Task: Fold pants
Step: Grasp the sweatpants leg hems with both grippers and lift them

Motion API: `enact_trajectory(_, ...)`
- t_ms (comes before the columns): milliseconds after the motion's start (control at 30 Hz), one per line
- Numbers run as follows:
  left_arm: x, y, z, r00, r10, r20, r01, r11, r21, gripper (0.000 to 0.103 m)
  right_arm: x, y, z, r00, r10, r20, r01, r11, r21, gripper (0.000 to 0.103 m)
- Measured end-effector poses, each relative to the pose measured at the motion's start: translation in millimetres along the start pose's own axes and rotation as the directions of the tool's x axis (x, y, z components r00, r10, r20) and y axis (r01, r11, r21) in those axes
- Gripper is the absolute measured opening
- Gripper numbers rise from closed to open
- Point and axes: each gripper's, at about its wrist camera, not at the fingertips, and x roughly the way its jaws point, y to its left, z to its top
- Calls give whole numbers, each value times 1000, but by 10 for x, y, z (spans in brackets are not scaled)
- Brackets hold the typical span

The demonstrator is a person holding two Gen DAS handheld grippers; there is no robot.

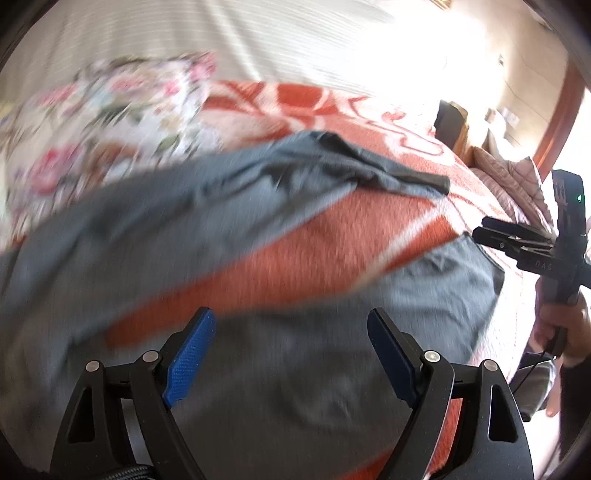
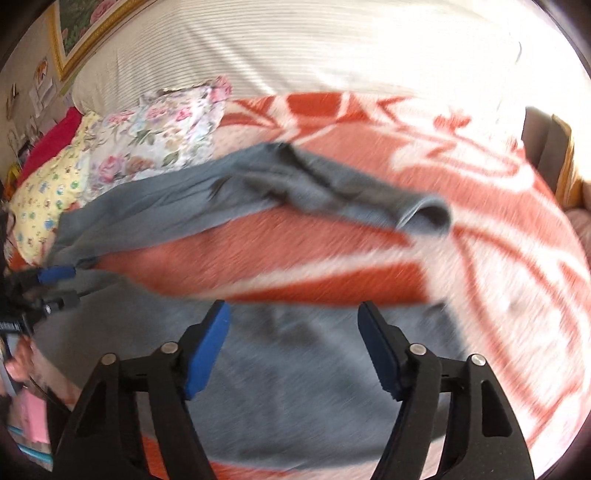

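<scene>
Grey pants (image 1: 207, 210) lie spread on an orange and white blanket (image 1: 332, 240), legs apart in a V; they also show in the right wrist view (image 2: 221, 192). One leg runs far to a cuff (image 2: 424, 214); the other lies under my grippers (image 2: 295, 369). My left gripper (image 1: 288, 325) is open above the near grey cloth, holding nothing. My right gripper (image 2: 295, 317) is open above the same near leg, empty. The right gripper also shows at the right edge of the left wrist view (image 1: 517, 247). Both views are motion-blurred.
A floral pillow (image 2: 159, 129) and a yellow patterned pillow (image 2: 48, 195) lie at the far left of the bed. A striped white cover (image 2: 295, 48) lies behind. A framed picture (image 2: 85, 29) hangs on the wall. Furniture (image 1: 454, 125) stands past the bed's right edge.
</scene>
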Motion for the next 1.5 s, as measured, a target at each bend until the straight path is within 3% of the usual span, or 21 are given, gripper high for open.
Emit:
enact_trajectory(300, 646, 18, 948, 994, 113, 3, -111, 978, 175, 85, 227, -408, 581, 997, -75, 24, 78, 989, -125, 65)
enact_trajectory(400, 941, 81, 1179, 990, 141, -24, -133, 969, 210, 85, 402, -481, 694, 996, -94, -6, 91, 979, -181, 55)
enact_trajectory(667, 1619, 208, 1448, 960, 267, -83, -221, 907, 359, 85, 986, -516, 758, 973, -201, -116, 146, 918, -368, 47)
enact_trajectory(700, 1700, 260, 1457, 953, 286, -98, -234, 903, 361, 83, 1028, -518, 759, 968, -218, -123, 157, 911, -382, 40)
enact_trajectory(733, 1793, 326, 1461, 946, 298, -128, -236, 902, 361, 72, 1084, -534, 761, 963, -236, -132, 168, 903, -395, 34)
enact_trajectory(767, 1841, 361, 1460, 941, 303, -150, -234, 904, 358, 54, 1114, -564, 764, 960, -246, -138, 174, 902, -395, 26)
enact_trajectory(833, 1941, 490, 1449, 938, 280, -205, -204, 923, 326, 42, 1128, -599, 775, 959, -246, -142, 176, 906, -384, 16)
enact_trajectory(900, 1894, 552, 1449, 948, 255, -192, -189, 933, 308, 25, 1099, -633, 776, 960, -246, -134, 182, 912, -367, 6)
enact_trajectory(933, 1856, 577, 1451, 949, 252, -190, -188, 936, 298, 14, 1056, -643, 783, 961, -251, -115, 195, 912, -361, 6)
enact_trajectory(967, 1781, 605, 1455, 954, 234, -186, -177, 944, 280, 10, 1024, -642, 793, 961, -258, -102, 207, 911, -357, 5)
enact_trajectory(1233, 916, 583, 1226, 990, 103, -99, -81, 975, 206, 4, 564, -785, 900, 966, -257, -23, 242, 935, -259, 5)
enact_trajectory(1500, 18, 282, 521, 999, -5, -53, 13, 990, 142, 4, 302, -934, 715, 984, -177, -33, 170, 973, -157, 5)
